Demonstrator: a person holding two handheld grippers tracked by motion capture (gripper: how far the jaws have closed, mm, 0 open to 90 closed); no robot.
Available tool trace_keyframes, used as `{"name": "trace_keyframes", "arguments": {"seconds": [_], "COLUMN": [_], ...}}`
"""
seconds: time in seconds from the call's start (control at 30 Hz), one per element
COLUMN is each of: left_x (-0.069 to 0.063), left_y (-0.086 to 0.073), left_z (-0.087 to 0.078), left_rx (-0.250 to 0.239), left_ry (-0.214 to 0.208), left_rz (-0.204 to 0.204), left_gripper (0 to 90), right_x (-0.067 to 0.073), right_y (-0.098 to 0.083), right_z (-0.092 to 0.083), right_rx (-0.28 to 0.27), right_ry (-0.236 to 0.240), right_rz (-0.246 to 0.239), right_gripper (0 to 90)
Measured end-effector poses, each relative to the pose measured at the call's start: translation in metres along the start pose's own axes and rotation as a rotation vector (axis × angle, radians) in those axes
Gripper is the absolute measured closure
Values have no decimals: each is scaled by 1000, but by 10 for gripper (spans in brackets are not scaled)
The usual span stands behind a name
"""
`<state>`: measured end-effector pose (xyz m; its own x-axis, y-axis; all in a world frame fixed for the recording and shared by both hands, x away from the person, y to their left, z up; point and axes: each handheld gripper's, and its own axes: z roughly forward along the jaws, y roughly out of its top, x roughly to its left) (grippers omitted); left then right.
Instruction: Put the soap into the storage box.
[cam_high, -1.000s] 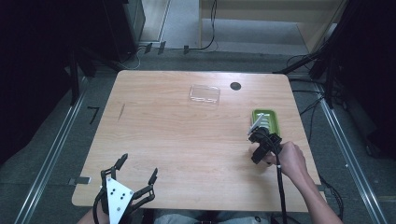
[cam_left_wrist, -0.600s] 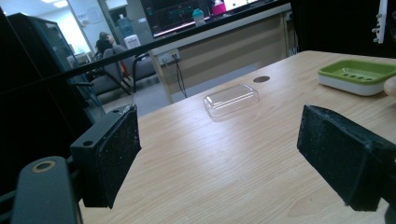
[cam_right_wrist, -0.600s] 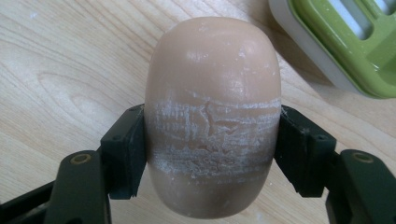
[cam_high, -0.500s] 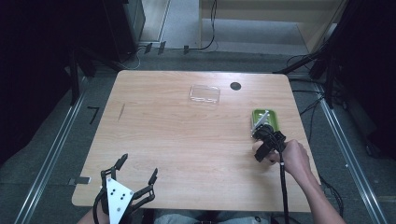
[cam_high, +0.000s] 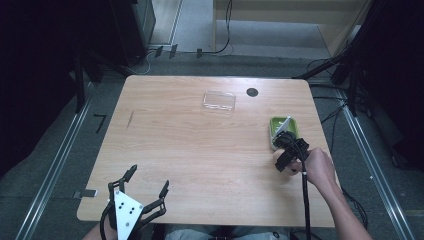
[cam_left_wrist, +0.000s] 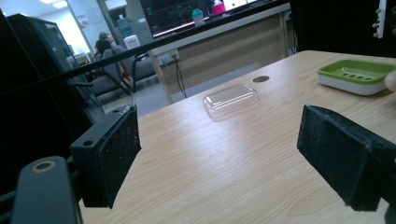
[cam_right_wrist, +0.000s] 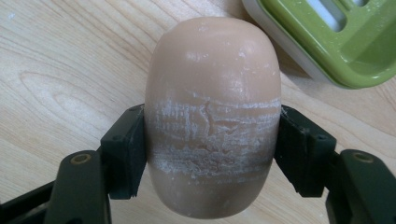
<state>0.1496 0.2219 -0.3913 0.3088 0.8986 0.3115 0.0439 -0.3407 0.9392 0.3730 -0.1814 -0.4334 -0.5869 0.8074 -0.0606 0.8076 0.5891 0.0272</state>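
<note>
The right tongs (cam_right_wrist: 212, 140) grip a tan soap bar (cam_right_wrist: 212, 116) just short of the green soap dish (cam_high: 283, 131); left tongs (cam_left_wrist: 219, 154) idle, spread wide.

Both grippers are black. The left gripper (cam_high: 145, 191) carries a white three-cornered plate (cam_high: 126, 212) with small dark dots — its pads (cam_left_wrist: 115, 154) are flat, rough, with a round screw hole. A black cable (cam_high: 305, 200) trails from the right gripper (cam_high: 286, 150) along a bare forearm — no sleeve.
</note>
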Motion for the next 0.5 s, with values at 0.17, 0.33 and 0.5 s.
{"name": "trace_keyframes", "arguments": {"seconds": [0.17,0.33,0.5], "left_x": [0,-1,-1], "left_y": [0,0,0], "left_z": [0,0,1], "left_rx": [0,0,0], "left_ry": [-2,-1,-1], "left_rz": [1,-1,-1], "left_gripper": [138,138,138], "right_x": [-5,-8,-11], "right_y": [0,1,1], "right_z": [-2,-6,-9], "right_rx": [-13,-28,-39], "right_ry": [-2,-6,-4], "right_rz": [18,20,32], "right_gripper": [332,333,332]}}
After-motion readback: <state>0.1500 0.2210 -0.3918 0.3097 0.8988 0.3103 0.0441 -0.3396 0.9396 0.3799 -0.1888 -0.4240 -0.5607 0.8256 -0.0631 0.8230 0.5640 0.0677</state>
